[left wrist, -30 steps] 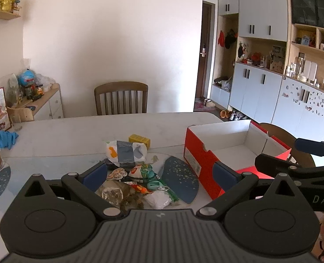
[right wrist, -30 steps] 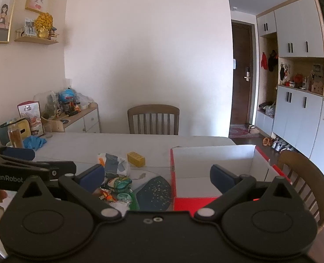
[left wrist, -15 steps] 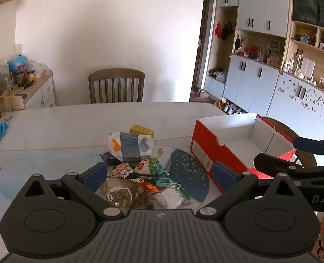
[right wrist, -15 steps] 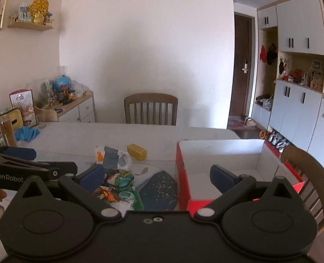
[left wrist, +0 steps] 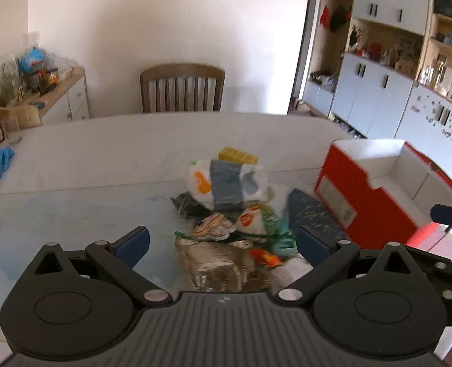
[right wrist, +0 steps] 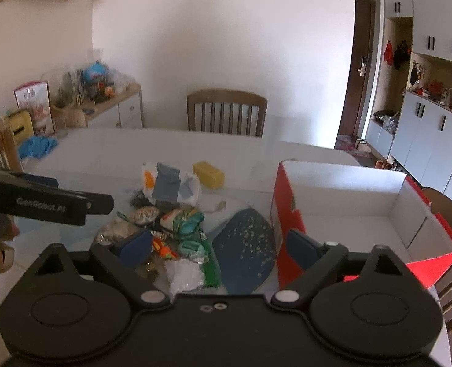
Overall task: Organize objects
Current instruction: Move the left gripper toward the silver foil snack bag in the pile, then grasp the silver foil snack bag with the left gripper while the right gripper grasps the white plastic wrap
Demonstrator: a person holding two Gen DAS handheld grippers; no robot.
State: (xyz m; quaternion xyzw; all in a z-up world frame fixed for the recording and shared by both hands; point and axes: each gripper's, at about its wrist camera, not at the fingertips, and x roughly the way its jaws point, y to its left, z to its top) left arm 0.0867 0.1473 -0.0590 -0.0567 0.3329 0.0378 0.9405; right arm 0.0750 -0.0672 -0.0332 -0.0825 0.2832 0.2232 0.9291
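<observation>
While both grippers hang over the table (left wrist: 103,159), crinkled packets (left wrist: 226,214) lie heaped beside the box (right wrist: 342,195).
Left gripper (left wrist: 222,241): spread, empty. Right gripper (right wrist: 218,244): spread, just narrowing, empty; the cardboard box is red outside, white inside.

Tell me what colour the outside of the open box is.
Red outside, white inside; clearest in the right wrist view.

Left hand-held gripper (left wrist: 222,243) and right hand-held gripper (right wrist: 218,246), jaws wide apart, empty, angled downward.
</observation>
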